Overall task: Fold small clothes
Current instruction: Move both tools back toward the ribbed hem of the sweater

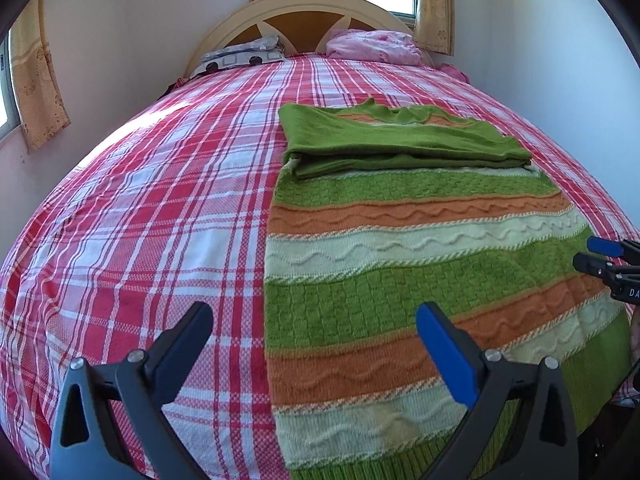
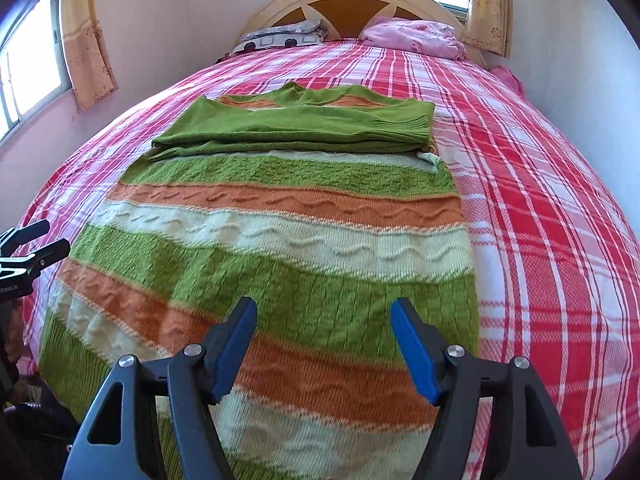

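A knitted sweater point(image 1: 400, 280) in green, orange and cream stripes lies flat on the bed, its green sleeves point(image 1: 400, 144) folded across the chest. In the right wrist view the same sweater point(image 2: 280, 240) fills the middle, with the sleeves point(image 2: 296, 128) folded at its far end. My left gripper point(image 1: 314, 328) hovers open over the sweater's left edge near the hem, nothing between its fingers. My right gripper point(image 2: 324, 320) hovers open above the lower part of the sweater, also holding nothing. Each gripper shows at the edge of the other's view.
The bed has a red and white plaid sheet point(image 1: 160, 220). At the headboard point(image 1: 300, 12) lie a patterned pillow point(image 1: 240, 56) and a pink bundle of cloth point(image 1: 372, 46). Curtained windows stand behind and at the left wall.
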`<state>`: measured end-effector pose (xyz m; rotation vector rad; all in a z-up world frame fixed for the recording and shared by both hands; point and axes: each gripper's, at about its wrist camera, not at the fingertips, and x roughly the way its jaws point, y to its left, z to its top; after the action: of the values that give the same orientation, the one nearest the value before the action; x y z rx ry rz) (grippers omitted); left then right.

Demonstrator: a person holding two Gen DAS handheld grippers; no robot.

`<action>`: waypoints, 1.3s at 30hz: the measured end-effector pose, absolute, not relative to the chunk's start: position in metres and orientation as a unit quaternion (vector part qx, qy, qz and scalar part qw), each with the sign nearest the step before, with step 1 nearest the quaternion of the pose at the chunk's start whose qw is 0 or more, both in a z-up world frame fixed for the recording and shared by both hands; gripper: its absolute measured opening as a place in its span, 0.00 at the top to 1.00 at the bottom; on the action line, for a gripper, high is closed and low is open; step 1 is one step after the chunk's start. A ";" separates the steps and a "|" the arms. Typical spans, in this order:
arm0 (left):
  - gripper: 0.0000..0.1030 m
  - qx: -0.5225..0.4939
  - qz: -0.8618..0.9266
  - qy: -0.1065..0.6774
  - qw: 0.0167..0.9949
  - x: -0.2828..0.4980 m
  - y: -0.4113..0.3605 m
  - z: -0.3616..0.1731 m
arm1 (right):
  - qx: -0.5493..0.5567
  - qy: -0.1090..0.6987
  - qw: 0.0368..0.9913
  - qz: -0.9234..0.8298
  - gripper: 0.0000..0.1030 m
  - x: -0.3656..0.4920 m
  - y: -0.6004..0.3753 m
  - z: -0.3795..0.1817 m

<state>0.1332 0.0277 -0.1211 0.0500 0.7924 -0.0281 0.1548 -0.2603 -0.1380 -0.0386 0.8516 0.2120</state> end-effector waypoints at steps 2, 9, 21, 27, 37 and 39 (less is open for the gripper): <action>0.00 0.027 -0.015 0.383 0.923 0.126 0.028 -0.119 | -0.019 0.410 0.906 0.104 0.32 0.147 -0.260 -0.137; 0.00 0.033 -0.017 0.391 0.920 0.106 0.028 -0.123 | -0.018 0.410 0.905 0.110 0.32 0.120 -0.253 -0.138; 0.00 0.034 -0.033 0.417 0.908 0.082 0.021 -0.138 | -0.019 0.399 0.910 0.109 0.31 0.083 -0.249 -0.133; 0.00 0.033 -0.039 0.429 0.902 0.068 0.019 -0.140 | -0.016 0.405 0.908 0.102 0.31 0.071 -0.256 -0.136; 0.08 0.007 -0.044 0.452 0.891 0.054 0.032 -0.142 | -0.006 0.416 0.904 0.094 0.31 0.059 -0.267 -0.144; 0.11 -0.002 -0.050 0.464 0.884 0.052 0.035 -0.145 | -0.008 0.416 0.904 0.094 0.31 0.057 -0.266 -0.145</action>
<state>0.0518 0.0346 -0.1450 -0.0034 0.9656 -0.1031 0.0574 -0.2661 -0.1450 -0.0157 0.8595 0.1951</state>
